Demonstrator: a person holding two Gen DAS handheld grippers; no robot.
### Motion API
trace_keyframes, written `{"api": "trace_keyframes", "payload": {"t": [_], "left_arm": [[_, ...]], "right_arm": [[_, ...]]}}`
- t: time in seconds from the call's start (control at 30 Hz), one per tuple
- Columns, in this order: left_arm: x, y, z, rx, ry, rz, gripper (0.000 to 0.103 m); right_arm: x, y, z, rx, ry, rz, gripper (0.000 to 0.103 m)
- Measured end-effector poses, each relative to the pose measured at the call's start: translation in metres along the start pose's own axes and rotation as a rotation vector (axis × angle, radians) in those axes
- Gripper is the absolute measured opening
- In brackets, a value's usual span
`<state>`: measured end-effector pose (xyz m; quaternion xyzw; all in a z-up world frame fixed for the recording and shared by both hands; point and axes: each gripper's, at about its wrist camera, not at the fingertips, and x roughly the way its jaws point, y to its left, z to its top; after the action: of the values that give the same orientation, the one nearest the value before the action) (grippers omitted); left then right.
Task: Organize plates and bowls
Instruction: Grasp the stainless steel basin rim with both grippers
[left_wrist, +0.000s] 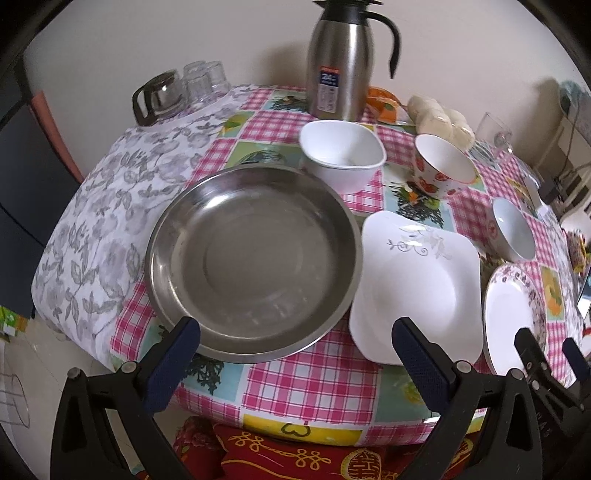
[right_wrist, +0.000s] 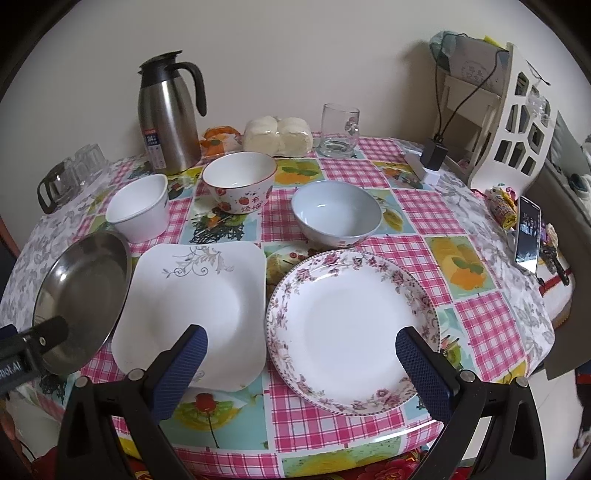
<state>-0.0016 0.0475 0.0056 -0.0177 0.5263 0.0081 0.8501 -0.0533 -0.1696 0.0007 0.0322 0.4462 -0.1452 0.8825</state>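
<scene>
Dishes on the checked tablecloth (right_wrist: 343, 173): three plates, three bowls. Front row, left to right: steel plate (left_wrist: 255, 258), shallow and shiny; square white plate (right_wrist: 195, 295) with a grey vine print; round floral-rimmed plate (right_wrist: 351, 328). Behind them: square white bowl (right_wrist: 138, 210), strawberry-patterned bowl (right_wrist: 240, 188), pale blue bowl (right_wrist: 336, 212). Left gripper (left_wrist: 295, 354) wide open and empty, poised over the steel plate's near rim; right gripper (right_wrist: 301, 363) likewise spread wide, gripping nothing, above the floral plate. Only from the right wrist: glass mug (right_wrist: 338, 129) whole, phone (right_wrist: 528, 234), white rack (right_wrist: 517, 125). Steel thermos (left_wrist: 341, 66) seen from both.
</scene>
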Motion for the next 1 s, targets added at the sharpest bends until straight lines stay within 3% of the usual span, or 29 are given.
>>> {"api": "trace_keyframes", "payload": {"t": [0.23, 0.5, 0.8, 0.9, 1.0], "left_arm": [[0.006, 0.032, 0.005, -0.097, 0.012, -0.015, 0.103], [0.022, 0.084, 0.008, -0.248, 0.035, -0.035, 0.103], [0.036, 0.153, 0.006, -0.383, -0.093, 0.003, 0.103], [0.038, 0.173, 0.004, -0.426, -0.159, 0.031, 0.103], [0.044, 0.185, 0.003, -0.449, -0.167, 0.039, 0.103]], "right_arm": [[0.005, 0.023, -0.001, -0.047, 0.007, 0.021, 0.103], [0.02, 0.061, 0.003, -0.091, 0.037, 0.166, 0.103], [0.049, 0.088, 0.012, -0.033, 0.079, 0.373, 0.103], [0.061, 0.097, 0.016, -0.032, 0.106, 0.423, 0.103], [0.069, 0.109, 0.019, -0.064, 0.108, 0.418, 0.103]]}}
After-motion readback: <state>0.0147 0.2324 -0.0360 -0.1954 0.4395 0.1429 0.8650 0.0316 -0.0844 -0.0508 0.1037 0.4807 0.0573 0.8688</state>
